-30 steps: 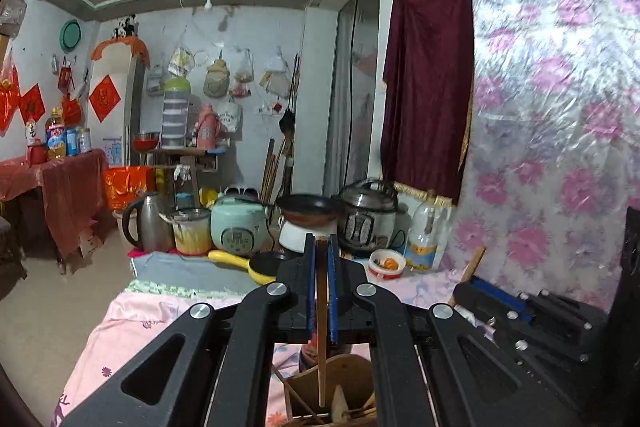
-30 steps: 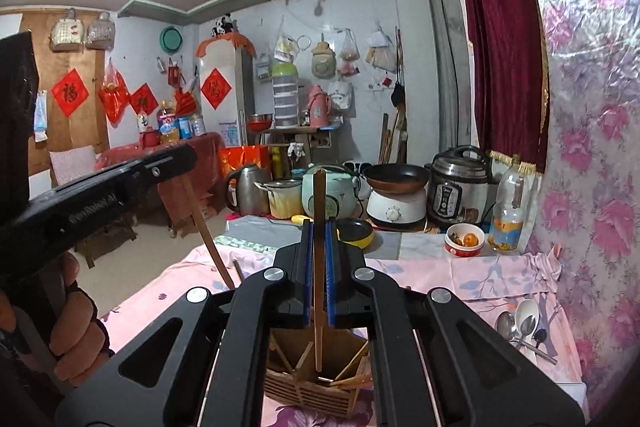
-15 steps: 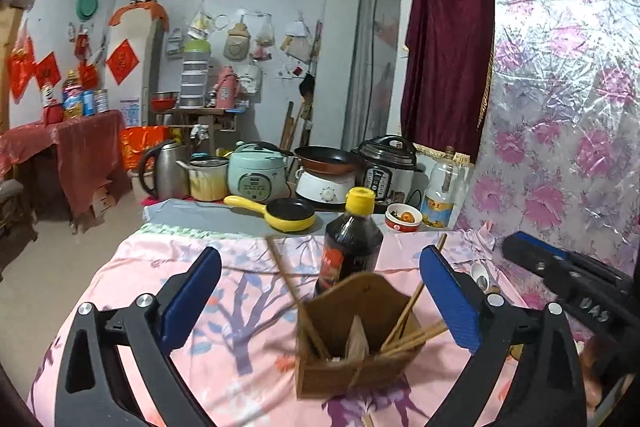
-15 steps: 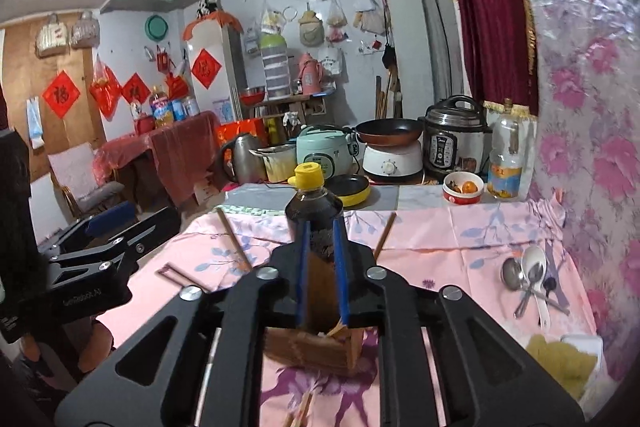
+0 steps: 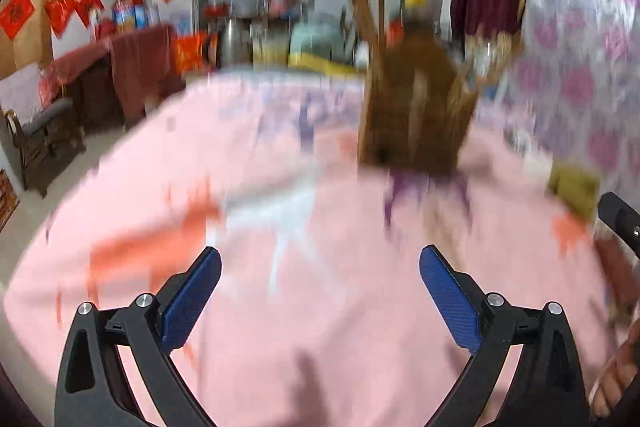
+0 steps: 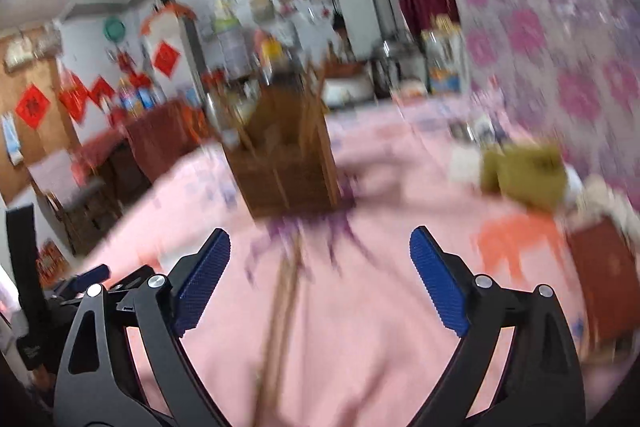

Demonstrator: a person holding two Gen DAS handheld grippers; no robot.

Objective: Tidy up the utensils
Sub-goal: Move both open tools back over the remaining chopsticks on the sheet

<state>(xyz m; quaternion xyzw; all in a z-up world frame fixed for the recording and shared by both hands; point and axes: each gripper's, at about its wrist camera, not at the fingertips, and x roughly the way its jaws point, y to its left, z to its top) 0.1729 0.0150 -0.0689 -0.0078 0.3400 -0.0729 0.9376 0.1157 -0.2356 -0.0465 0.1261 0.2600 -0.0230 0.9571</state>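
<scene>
here the left gripper (image 5: pixel 320 267) stands with its jaws spread wide, the 2 blue pads (image 5: pixel 192 299) far apart above the pink tablecloth (image 5: pixel 320 347). nothing sits between them and nothing touches either pad; under the gap there is only bare cloth with blurred orange and white print. the wooden utensil holder (image 5: pixel 416 115) stands upright on the cloth well ahead of this gripper and a little to the right of its line, with sticks that look like chopsticks poking from its top, though blur hides the detail.

the right gripper (image 6: pixel 320 251) has its jaws opening, already nearly as wide as the other pair. its pads (image 6: pixel 440 291) press on nothing. a thin brown stick, seemingly a chopstick (image 6: pixel 284 311), lies on the cloth and runs lengthwise through the gap between the jaws, clear of both pads; whether it is 1 stick or 2 lying together i cannot tell from the smear. the holder is ahead of this gripper too, slightly left of centre, apart from the fingertips.

a yellow-green cloth (image 6: pixel 520 171) lies to the right near the flowered wall covering (image 6: pixel 560 27), and a dark red box-like thing (image 6: pixel 604 275) sits at the right edge. at the edge of the left wrist view a person's fingers (image 5: pixel 612 383) show beside the other tool.
</scene>
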